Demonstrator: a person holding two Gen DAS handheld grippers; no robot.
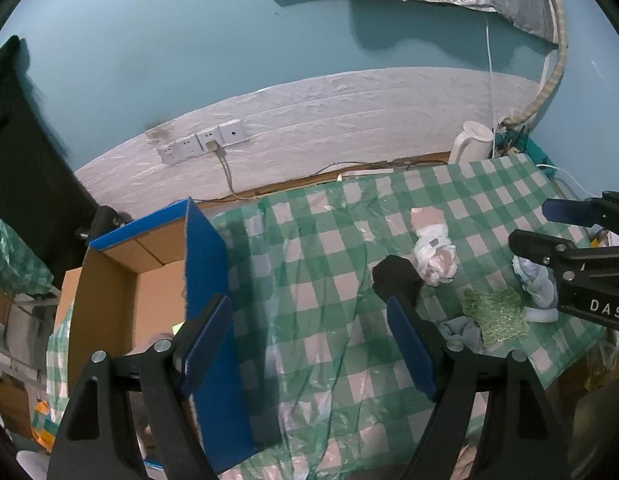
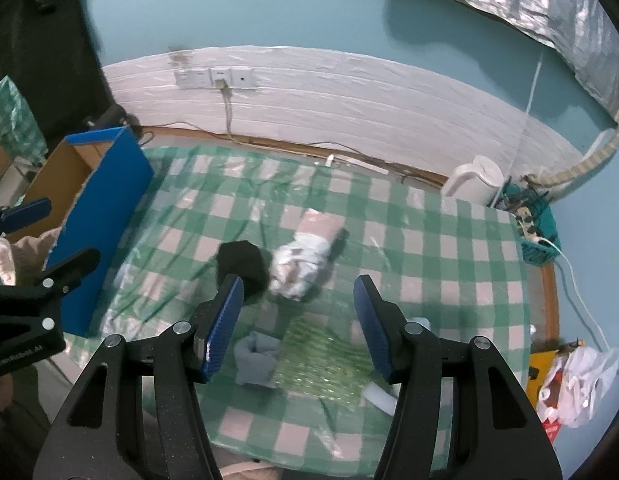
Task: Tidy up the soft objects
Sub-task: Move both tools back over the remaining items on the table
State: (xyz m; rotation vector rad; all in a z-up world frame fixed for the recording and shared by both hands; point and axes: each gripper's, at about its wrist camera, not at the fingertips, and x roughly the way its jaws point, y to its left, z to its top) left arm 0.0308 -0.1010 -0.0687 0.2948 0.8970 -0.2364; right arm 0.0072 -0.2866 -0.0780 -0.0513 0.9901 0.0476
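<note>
Both claws gape empty: left claw (image 1: pixel 309 344) beside the blue-sided cardboard box (image 1: pixel 205 280), right claw (image 2: pixel 299 326) over the green glittery pouch (image 2: pixel 321 360), likely next; black sock ball (image 2: pixel 241 264) at eleven o'clock.

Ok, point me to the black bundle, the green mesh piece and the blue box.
black bundle (image 2: pixel 241 266), right wrist view, on its top middle.
green mesh piece (image 2: pixel 321 360), right wrist view, on its flat centre.
blue box (image 1: pixel 207 256), left wrist view, on its blue outer side wall.
</note>
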